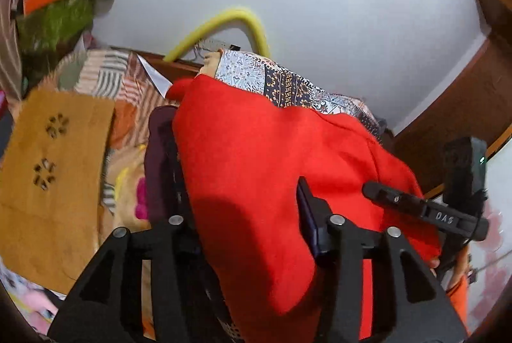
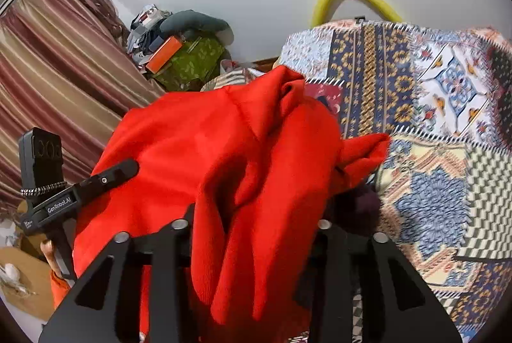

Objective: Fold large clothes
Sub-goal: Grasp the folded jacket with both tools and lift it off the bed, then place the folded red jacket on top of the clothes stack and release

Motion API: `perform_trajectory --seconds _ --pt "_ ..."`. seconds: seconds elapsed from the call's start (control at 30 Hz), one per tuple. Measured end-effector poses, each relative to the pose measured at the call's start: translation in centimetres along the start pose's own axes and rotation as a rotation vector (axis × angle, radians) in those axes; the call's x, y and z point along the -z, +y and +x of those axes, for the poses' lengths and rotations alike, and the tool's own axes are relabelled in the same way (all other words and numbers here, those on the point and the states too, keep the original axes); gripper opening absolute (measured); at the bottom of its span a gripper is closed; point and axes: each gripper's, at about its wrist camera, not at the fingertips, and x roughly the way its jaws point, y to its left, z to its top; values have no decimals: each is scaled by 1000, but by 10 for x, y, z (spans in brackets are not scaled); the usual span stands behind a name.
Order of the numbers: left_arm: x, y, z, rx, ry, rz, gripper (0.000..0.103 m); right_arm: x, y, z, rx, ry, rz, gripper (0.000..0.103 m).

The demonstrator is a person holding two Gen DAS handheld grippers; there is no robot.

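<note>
A large red garment (image 1: 256, 167) lies heaped on a bed with a patterned quilt (image 2: 432, 87). In the left wrist view my left gripper (image 1: 236, 183) stands open over it. Red cloth fills the wide gap between the jaws, and the purple-padded right finger (image 1: 307, 215) rests on top. In the right wrist view a loose fold of the red garment (image 2: 256, 183) runs between the spread jaws of my right gripper (image 2: 259, 208) and hides its tips. The grippers are side by side: the left one's finger (image 2: 108, 176) shows at the left of the right wrist view. A dark maroon cloth (image 1: 156, 167) lies beside the red one.
An ochre cloth with paw prints (image 1: 54, 167) lies on the bed to the left. A green bag (image 2: 192, 61) with stacked items stands by the white wall, near a striped curtain (image 2: 48, 71). A yellow tube (image 1: 224, 16) arches behind the bed. Brown wooden furniture (image 1: 464, 106) is on the right.
</note>
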Motion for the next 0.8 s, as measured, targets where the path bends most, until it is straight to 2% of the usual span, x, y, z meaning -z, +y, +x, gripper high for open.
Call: perform_trajectory --seconds 0.03,0.2,0.33,0.37,0.47,0.57,0.7,0.8 --pt "3 0 -2 -6 -10 4 51 3 5 -7 37 -11 -15 46" --pt "16 -17 -24 -94 -59 60 58 21 28 -53 191 -57 -152 48" --pt "29 -31 -44 -151 -87 85 63 34 22 -54 270 -58 -218 60" --pt "33 -33 -50 -156 -91 88 67 42 22 -59 283 -56 -226 61" --pt "61 -44 -70 -177 -93 119 72 57 19 -68 308 -43 -226 61" --pt "88 -51 -86 -221 -82 131 74 68 25 -86 315 -68 -225 61" --pt "113 -62 -115 -254 -123 132 74 84 47 -123 301 -164 -254 61" --pt "130 -78 -146 -276 -195 158 74 100 73 -163 283 -280 -294 61"
